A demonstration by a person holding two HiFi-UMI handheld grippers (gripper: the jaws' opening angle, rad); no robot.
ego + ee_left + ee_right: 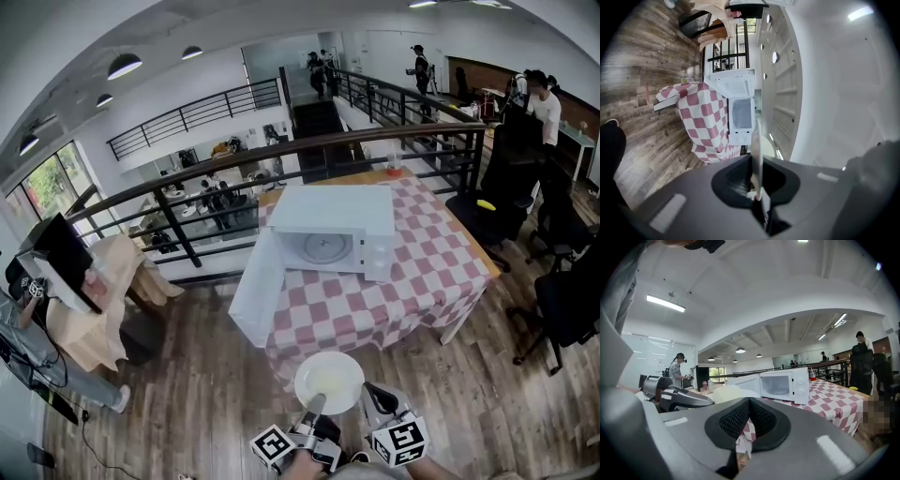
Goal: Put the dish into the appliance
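Observation:
A white round dish [329, 381] hangs level in front of the table, short of it. My left gripper [315, 405] is shut on its near rim. In the left gripper view the dish [757, 140] shows edge-on between the jaws of the left gripper [758, 187]. The white microwave [333, 234] stands on the table with its door [258, 291] swung wide open and its cavity facing me. My right gripper [377, 396] is just right of the dish, shut and empty. The right gripper view shows the microwave [783, 385] ahead, with the dish [725, 393] to the left.
The table carries a red-and-white checked cloth [431, 262] and backs onto a black railing [281, 155]. Office chairs [506, 197] stand to the right, and a covered stand with a monitor [66, 262] is at the left. People stand at the far back. The floor is wood.

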